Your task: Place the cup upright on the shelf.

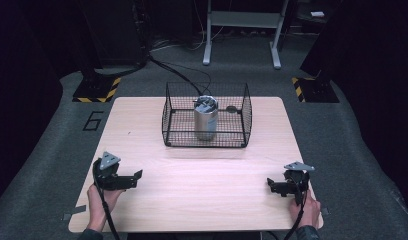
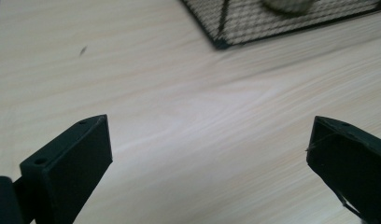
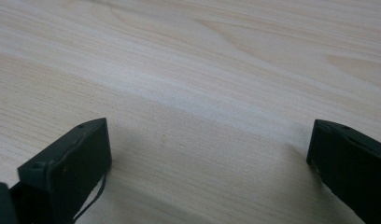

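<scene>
Two grippers are held low over the near part of a pale wooden table (image 1: 192,200), well short of the wire basket (image 1: 207,117) that serves as the landmark. The left gripper (image 1: 134,177) is seen near and to the left of the basket, the right gripper (image 1: 272,186) near and to its right; each is gripped by a hand at the table's near edge, and a black cable trails back from each. In both gripper views the jaws are spread wide, with nothing but bare wood grain between them. In the left gripper view a corner of the basket is caught at the top, above the left gripper (image 2: 209,144); in the right gripper view plain boards are seen past the right gripper (image 3: 209,144).

The basket is set on the far half of the table, roughly centred, its black mesh walls upright. A metal can (image 1: 206,117) is stood upright inside it, near the middle. A small dark object lies in the basket to the right of the can; what it is cannot be told.

Beyond the basket, grey carpet (image 1: 242,75) is seen around the table, with a "6" marked on it to the left. Two black stands with yellow-and-black striped bases (image 1: 97,90) are placed farther back on either side, and a grey metal frame (image 1: 242,30) stands behind the basket in a dark room.
</scene>
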A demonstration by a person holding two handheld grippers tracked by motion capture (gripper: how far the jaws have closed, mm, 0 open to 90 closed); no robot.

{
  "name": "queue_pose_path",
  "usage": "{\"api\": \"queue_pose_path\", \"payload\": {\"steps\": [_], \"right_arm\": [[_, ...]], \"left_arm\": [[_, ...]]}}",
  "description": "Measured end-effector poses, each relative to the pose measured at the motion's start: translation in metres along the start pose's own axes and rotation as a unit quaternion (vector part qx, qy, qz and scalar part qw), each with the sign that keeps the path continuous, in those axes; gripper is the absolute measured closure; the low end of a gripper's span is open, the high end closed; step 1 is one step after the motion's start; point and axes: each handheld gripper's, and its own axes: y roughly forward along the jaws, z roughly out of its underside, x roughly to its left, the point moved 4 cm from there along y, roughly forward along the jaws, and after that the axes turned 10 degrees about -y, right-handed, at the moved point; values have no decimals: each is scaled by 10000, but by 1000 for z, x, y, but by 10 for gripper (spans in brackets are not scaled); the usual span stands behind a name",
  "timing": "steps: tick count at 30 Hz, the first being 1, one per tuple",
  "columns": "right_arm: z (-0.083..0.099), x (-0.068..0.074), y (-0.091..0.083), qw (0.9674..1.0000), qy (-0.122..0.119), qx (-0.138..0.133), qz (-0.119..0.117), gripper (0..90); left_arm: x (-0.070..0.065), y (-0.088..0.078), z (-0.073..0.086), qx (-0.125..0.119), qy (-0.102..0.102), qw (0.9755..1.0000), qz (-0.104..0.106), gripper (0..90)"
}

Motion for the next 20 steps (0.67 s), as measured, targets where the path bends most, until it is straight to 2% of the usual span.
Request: {"api": "queue_pose_path", "payload": {"steps": [1, 4, 5, 8, 11, 13, 14, 16, 17, 20], "right_arm": [[0, 0, 0, 10000, 0, -1, 0, 0], [0, 0, 0, 10000, 0, -1, 1, 0], [0, 0, 0, 10000, 0, -1, 1, 0], [0, -1, 0, 10000, -25, -11, 2, 0], [0, -1, 0, 10000, -27, -8, 0, 0], [0, -1, 0, 10000, -31, -13, -3, 0], [0, -1, 0, 10000, -25, -7, 1, 0], [0, -1, 0, 10000, -26, -13, -4, 0], [0, -1, 0, 10000, -27, -12, -5, 0], [0, -1, 0, 10000, -25, -10, -4, 0]], "left_arm": [[6, 1, 7, 22, -44, 9999, -122, 2], [26, 7, 25, 117, -275, 9992, -278, 1], [32, 10, 30, 188, -396, 9987, -258, 0], [47, 23, 41, 397, -496, 9967, -513, 0], [51, 31, 46, 533, -616, 9952, -540, 0], [53, 36, 49, 614, -536, 9948, -607, 0], [54, 36, 51, 576, -422, 9949, -709, 0], [55, 36, 52, 534, -376, 9950, -757, 0], [53, 37, 52, 448, -486, 9948, -775, 0], [54, 38, 52, 416, -482, 9949, -788, 0]]}}
